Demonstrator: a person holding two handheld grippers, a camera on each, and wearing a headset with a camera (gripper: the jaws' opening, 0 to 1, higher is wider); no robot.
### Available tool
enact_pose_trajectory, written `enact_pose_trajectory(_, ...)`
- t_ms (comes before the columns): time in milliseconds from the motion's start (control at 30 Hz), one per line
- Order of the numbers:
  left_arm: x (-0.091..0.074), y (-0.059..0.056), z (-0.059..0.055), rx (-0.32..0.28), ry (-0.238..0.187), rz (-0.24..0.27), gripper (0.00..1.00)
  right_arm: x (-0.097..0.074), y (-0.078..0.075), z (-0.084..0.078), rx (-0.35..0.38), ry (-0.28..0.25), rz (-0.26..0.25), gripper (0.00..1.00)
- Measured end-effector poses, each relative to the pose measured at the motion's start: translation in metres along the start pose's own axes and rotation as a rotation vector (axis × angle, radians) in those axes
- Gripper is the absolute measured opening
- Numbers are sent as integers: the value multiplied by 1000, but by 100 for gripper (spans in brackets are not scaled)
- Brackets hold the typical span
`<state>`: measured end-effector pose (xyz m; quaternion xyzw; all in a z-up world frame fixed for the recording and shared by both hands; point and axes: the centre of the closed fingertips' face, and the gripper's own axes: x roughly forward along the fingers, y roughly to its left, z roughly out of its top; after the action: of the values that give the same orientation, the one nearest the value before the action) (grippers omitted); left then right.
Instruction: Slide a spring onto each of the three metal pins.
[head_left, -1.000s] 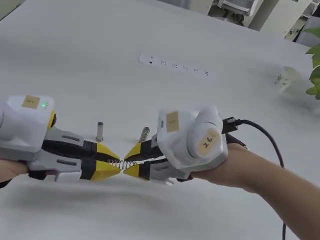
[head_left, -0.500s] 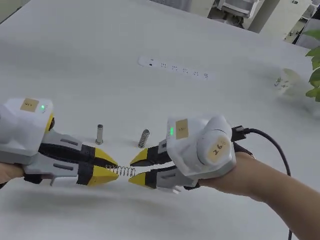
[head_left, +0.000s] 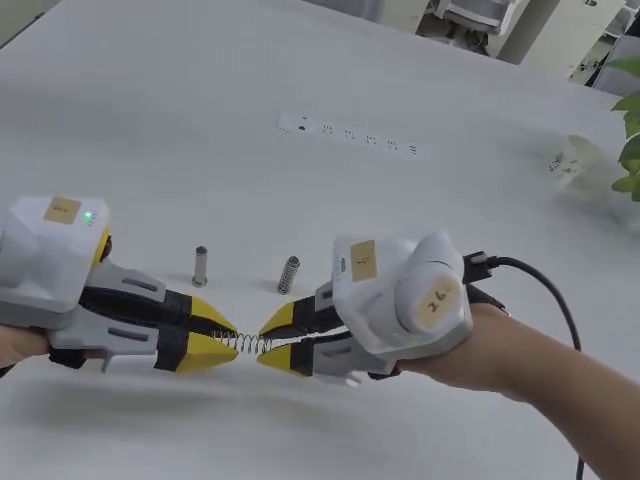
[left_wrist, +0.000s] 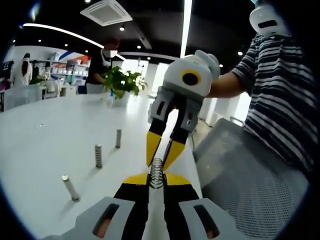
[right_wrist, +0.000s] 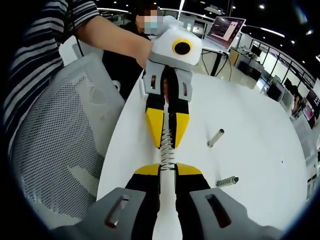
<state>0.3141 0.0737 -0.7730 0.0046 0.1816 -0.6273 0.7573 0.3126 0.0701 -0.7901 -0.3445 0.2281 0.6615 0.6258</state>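
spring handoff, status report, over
Jaws shut both sides: left gripper and right gripper hold the spring, one end each. One bare pin waiting. Nothing in the way.

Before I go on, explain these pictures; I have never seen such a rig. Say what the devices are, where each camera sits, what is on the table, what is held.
No robot here: a person holds a two-jawed tool in each hand. One picture comes from a camera on the person's head; the other two from cameras riding on the tools, looking along their jaws. On the white table stand a bare pin, a pin wearing a spring and a second such pin; a power strip lies farther back. The left gripper pinches one end of a loose spring; the right gripper has its jaws around the other end, but whether they grip I cannot tell.
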Motion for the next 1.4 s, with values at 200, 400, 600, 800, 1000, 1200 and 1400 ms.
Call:
enact_pose_trajectory(200, 0, 1, -2, 2, 6, 4, 2, -3, -2, 3, -19, -6, -5, 7)
enact_pose_trajectory(400, -1, 2, -4, -1, 12, 8, 2, -4, -3, 7, -43, -5, -4, 7)
enact_pose_trajectory(600, 1, 1, -10, 6, 35, 9, 2, -7, -2, 15, -81, 1, 3, 7)
enact_pose_trajectory(800, 2, 0, -14, 19, 53, 10, 2, -9, -1, 27, -126, 1, 11, 7)
enact_pose_trajectory(1000, 0, 2, -13, 23, 48, 17, 2, -10, -3, 35, -130, -16, 14, 7)
enact_pose_trajectory(1200, 0, 3, -13, 32, 54, 19, 2, -9, -3, 43, -115, -41, 21, 7)
enact_pose_trajectory(1400, 4, 2, -12, 35, 54, 15, 2, -8, -3, 53, -95, -80, 21, 8)
